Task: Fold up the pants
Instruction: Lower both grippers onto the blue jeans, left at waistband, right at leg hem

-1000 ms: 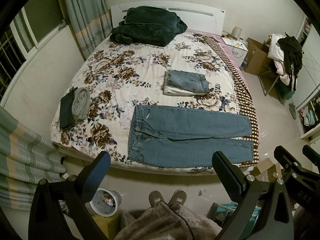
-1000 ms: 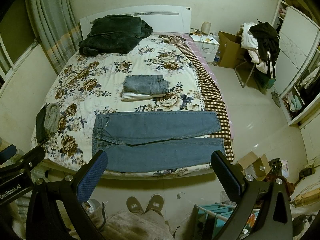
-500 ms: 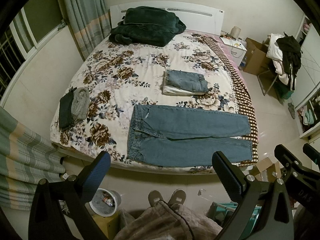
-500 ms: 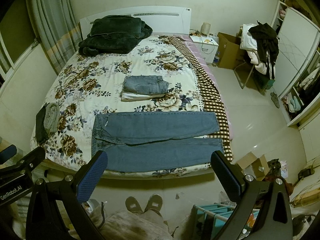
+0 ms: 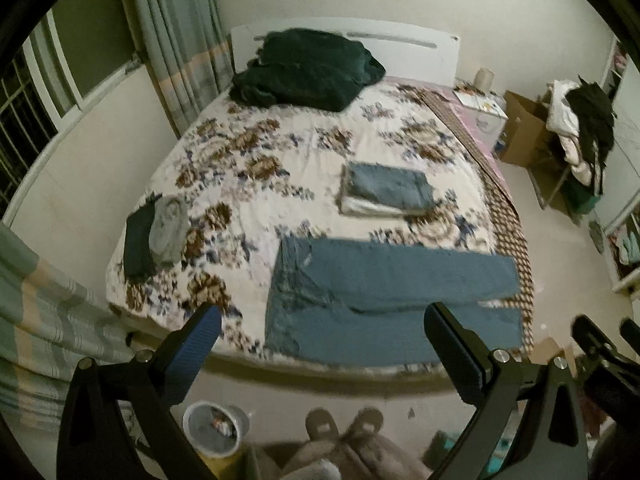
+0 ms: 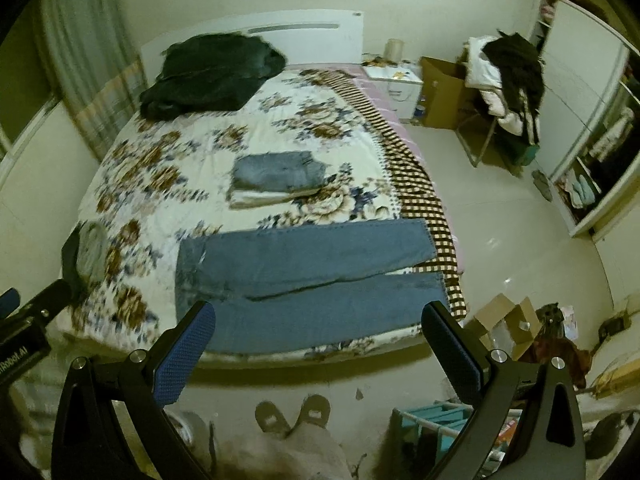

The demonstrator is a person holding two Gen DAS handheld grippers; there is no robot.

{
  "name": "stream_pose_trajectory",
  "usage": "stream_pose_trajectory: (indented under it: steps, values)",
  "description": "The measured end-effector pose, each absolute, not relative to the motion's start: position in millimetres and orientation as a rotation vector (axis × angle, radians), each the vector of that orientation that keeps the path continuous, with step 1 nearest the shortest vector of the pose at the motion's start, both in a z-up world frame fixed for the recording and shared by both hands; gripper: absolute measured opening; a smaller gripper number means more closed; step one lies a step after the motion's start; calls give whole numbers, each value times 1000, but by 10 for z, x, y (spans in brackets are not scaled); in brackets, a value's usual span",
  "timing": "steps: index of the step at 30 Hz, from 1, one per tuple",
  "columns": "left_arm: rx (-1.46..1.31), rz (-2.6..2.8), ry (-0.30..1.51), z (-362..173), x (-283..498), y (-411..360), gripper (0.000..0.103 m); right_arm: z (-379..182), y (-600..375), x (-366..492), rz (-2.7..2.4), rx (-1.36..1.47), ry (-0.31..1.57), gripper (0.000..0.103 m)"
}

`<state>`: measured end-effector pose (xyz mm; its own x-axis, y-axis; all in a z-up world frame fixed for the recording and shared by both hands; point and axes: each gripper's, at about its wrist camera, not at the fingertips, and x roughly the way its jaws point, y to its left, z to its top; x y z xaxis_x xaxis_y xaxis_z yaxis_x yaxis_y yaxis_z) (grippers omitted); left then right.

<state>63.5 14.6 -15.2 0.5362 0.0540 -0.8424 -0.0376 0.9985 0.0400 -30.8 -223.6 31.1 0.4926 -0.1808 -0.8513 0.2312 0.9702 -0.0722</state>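
Blue jeans [image 5: 384, 292] lie flat across the near end of the floral bed [image 5: 248, 160], waist to the left, legs to the right; they also show in the right wrist view [image 6: 312, 276]. My left gripper [image 5: 322, 326] is open and empty, held above the floor short of the bed's foot edge. My right gripper [image 6: 319, 324] is open and empty at the same distance. Its body shows at the right edge of the left wrist view [image 5: 600, 356]. The left gripper's body shows at the left edge of the right wrist view [image 6: 24, 320].
A folded stack of jeans and white cloth [image 5: 386, 194] lies mid-bed. Dark and grey garments [image 5: 156, 236] lie at the bed's left edge, a dark green blanket [image 5: 304, 70] at the headboard. A waste bin [image 5: 216, 428], cardboard boxes [image 6: 508, 324] and a laden chair [image 6: 508, 80] stand around.
Both grippers have moved forward and tilted, so the bed and jeans look larger and sit lower in both views. The current frames are motion-blurred. Both stay open.
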Motion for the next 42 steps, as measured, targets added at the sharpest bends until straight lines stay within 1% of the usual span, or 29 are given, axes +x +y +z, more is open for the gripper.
stream_pose_trajectory:
  steps: [4,7,10,14,17,19,20,22,26,30,31,32,35,40,41,42]
  values:
    - [17,122,1003,-434,1104,171,103,1,-2492,114,-340,72,1026,103]
    - [-14,181,1054,-747,1542,165,103,-369,-2751,523,-392,79,1064,103]
    - [-66,236,1132,-1109,1966,173,103,-854,-3115,974,-419,148,1144,103]
    - [-147,335,1246,-1755,2622,74,103,-1622,-3710,1650,-452,268,1245,103]
    - [-199,406,1318,-2209,2987,55,103,-2325,-4271,2231,-485,390,1309,103]
    - [-245,460,1378,-2579,3284,28,103,-2714,-4514,2531,-517,431,1329,103]
    - [-270,481,1407,-2767,3427,15,103,-2998,-4733,2752,-543,463,1349,103]
    - [-312,510,1456,-3078,3640,5,103,-3328,-4976,2983,-572,510,1373,103]
    - [-388,585,1544,-3777,4065,9,103,-4231,-5529,3575,-669,589,1429,103]
    - [-429,659,1620,-4439,4395,41,103,-4905,-5899,3888,-740,632,1486,103]
    - [-440,678,1634,-4584,4461,59,103,-4960,-5915,3862,-752,636,1496,103]
    - [-455,698,1648,-4729,4517,88,103,-5147,-6006,3924,-774,646,1512,103]
    - [-513,750,1683,-5135,4654,173,103,-5468,-6160,3966,-819,671,1541,103]
    - [-536,797,1715,-5548,4797,281,102,-5867,-6320,4046,-855,754,1567,103]
    - [-533,801,1719,-5607,4810,309,100,-5943,-6341,4065,-858,778,1572,103]
    - [-525,805,1720,-5647,4818,330,92,-6015,-6353,4081,-860,802,1578,103]
